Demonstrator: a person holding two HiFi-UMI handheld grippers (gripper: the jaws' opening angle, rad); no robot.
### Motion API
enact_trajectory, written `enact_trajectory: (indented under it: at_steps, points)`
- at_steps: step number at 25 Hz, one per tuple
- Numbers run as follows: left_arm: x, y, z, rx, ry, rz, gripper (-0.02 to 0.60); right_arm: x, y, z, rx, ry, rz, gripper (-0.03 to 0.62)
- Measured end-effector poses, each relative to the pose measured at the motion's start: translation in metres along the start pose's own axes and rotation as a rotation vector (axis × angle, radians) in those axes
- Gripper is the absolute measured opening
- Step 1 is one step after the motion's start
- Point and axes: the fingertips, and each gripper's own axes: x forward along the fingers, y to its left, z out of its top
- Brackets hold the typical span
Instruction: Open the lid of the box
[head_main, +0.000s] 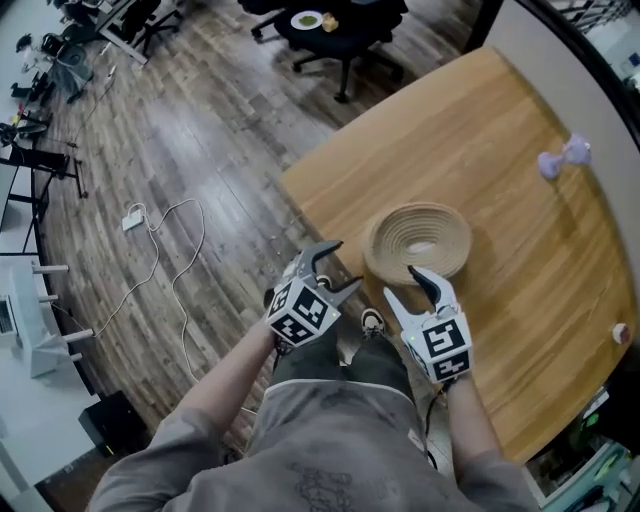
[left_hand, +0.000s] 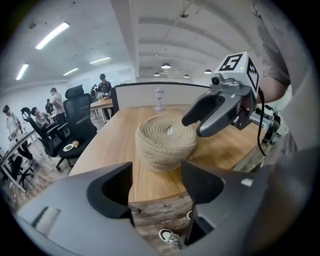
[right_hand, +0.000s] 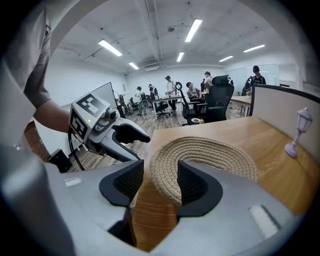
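Note:
A round box of coiled tan rope (head_main: 418, 240) stands near the front edge of the wooden table (head_main: 500, 150), its flat spiral top in place. My left gripper (head_main: 343, 266) hovers off the table's edge, left of the box, jaws open with nothing between them. In the left gripper view the box (left_hand: 165, 142) lies ahead of the open left gripper (left_hand: 156, 172), a gap apart. My right gripper (head_main: 410, 285) is at the box's near side, open. In the right gripper view the box's rim (right_hand: 200, 155) reaches between the parted jaws of the right gripper (right_hand: 160, 172); the pads do not press on it.
A small lavender lantern figure (head_main: 563, 158) stands at the table's far right. A black office chair (head_main: 330, 25) holding a plate sits beyond the table. A white cable (head_main: 170, 260) runs over the wood floor at the left. People sit at desks in the background.

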Motion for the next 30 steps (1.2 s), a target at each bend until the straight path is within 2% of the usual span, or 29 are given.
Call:
enact_trajectory:
  at_steps: [6,10,13,17,24,30]
  points:
    - [0.030,0.000,-0.003,0.040,-0.027,-0.118,0.331,0.008,0.001,-0.008,0.012,-0.019,-0.040,0.195]
    - [0.045,-0.008,0.005,0.103,-0.067,-0.193,0.334,0.011,0.003,-0.017,-0.032,0.004,-0.066,0.195]
    - [0.047,-0.007,0.008,0.113,-0.089,-0.228,0.344,0.017,0.005,-0.021,-0.062,0.025,-0.082,0.195]
    - [0.054,-0.009,0.003,0.164,-0.086,-0.221,0.345,0.024,0.005,-0.028,-0.138,0.059,-0.124,0.195]
    - [0.058,-0.009,0.004,0.172,-0.086,-0.219,0.342,0.030,-0.007,-0.034,-0.296,0.149,-0.226,0.193]
    - [0.058,-0.008,0.004,0.184,-0.082,-0.218,0.334,0.035,-0.007,-0.035,-0.349,0.159,-0.249,0.177]
